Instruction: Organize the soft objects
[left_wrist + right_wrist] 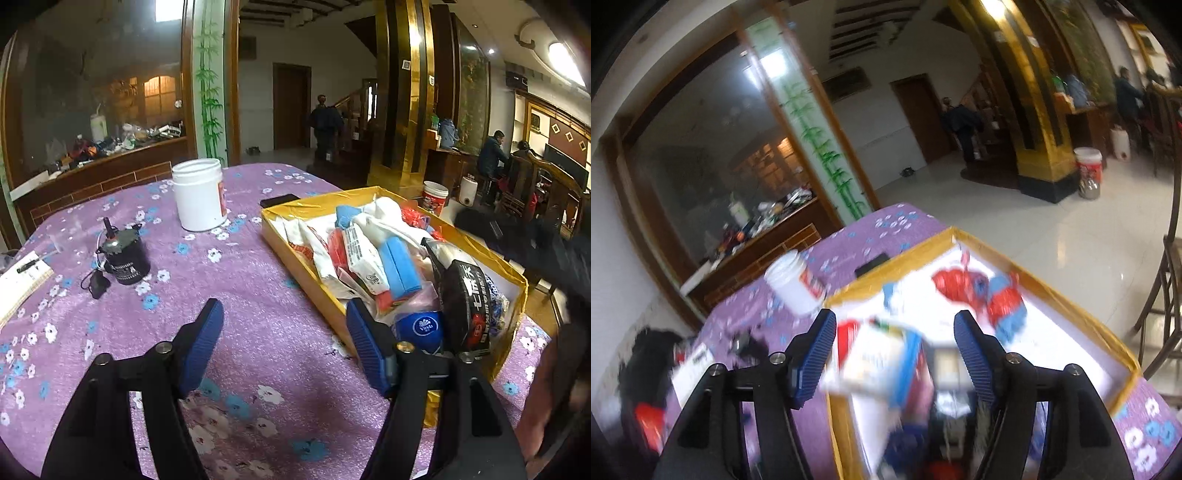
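Note:
A shallow gold box (303, 266) stands on the purple flowered tablecloth (236, 317) and holds several soft packs: white tissue packets (364, 258), a blue sponge (400, 267), a black packet (467, 306) and a blue Vinda pack (421, 328). My left gripper (284, 336) is open and empty, low over the cloth by the box's near left corner. My right gripper (894, 350) is open above the same gold box (1052, 273), over blurred white and blue packets (879, 362). Red and blue soft items (1004, 306) lie further in.
A white plastic jar (199, 194) stands behind the box, also in the right wrist view (794, 284). A black cup with a lid (123, 254), a small black phone (279, 200) and papers (18, 280) lie on the table. A dark shape (554, 295) looms at right.

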`<state>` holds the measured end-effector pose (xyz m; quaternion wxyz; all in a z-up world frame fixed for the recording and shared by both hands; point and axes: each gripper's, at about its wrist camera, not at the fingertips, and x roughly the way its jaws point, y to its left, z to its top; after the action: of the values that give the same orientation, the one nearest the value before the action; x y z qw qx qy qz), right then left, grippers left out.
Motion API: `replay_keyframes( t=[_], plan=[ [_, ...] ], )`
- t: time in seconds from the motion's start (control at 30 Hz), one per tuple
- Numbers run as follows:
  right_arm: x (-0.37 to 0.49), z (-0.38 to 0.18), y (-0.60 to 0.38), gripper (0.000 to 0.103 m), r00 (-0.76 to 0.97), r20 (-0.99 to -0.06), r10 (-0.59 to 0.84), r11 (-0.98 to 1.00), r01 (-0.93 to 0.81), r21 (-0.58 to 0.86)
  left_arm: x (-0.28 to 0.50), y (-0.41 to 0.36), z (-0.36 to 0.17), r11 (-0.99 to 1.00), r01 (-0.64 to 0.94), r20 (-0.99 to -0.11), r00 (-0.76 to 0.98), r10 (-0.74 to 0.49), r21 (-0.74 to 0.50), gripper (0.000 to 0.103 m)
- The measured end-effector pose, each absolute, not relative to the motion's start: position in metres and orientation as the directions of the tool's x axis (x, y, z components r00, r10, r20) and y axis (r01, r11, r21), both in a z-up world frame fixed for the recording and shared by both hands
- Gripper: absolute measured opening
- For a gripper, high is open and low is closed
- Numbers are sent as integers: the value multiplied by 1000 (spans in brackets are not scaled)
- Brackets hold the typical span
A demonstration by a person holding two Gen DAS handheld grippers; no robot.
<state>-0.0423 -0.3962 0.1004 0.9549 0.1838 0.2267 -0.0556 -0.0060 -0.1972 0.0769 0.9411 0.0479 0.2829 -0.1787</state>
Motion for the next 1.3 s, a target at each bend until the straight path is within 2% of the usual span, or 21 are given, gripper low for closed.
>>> replay_keyframes(
  t=[0.13,0.23,0.4,0.53,0.8,1.3],
  plan=[
    [-77,85,-377,86,916,-393,-81,952,189,243,-15,-202,77,933,357,-504,815,-288,44,79],
    [-89,84,-371,91,929,-360,-89,960,176,216,-15,-208,74,933,349,-507,822,-258,91,81],
    [-107,90,-363,103,936,-283,-207,957,255,142,-12,-211,71,931,345,-525,819,-233,124,81],
    [-103,91,-364,103,915,-318,-249,952,291,94,-14,-211,72,933,333,-518,827,-219,138,82],
    [-103,90,-369,103,896,-331,-295,938,338,79,-16,-208,75,939,316,-499,840,-210,137,83],
    [-99,89,-365,103,895,-334,-297,941,333,55,-13,-204,75,945,295,-510,840,-187,140,86]
  ],
)
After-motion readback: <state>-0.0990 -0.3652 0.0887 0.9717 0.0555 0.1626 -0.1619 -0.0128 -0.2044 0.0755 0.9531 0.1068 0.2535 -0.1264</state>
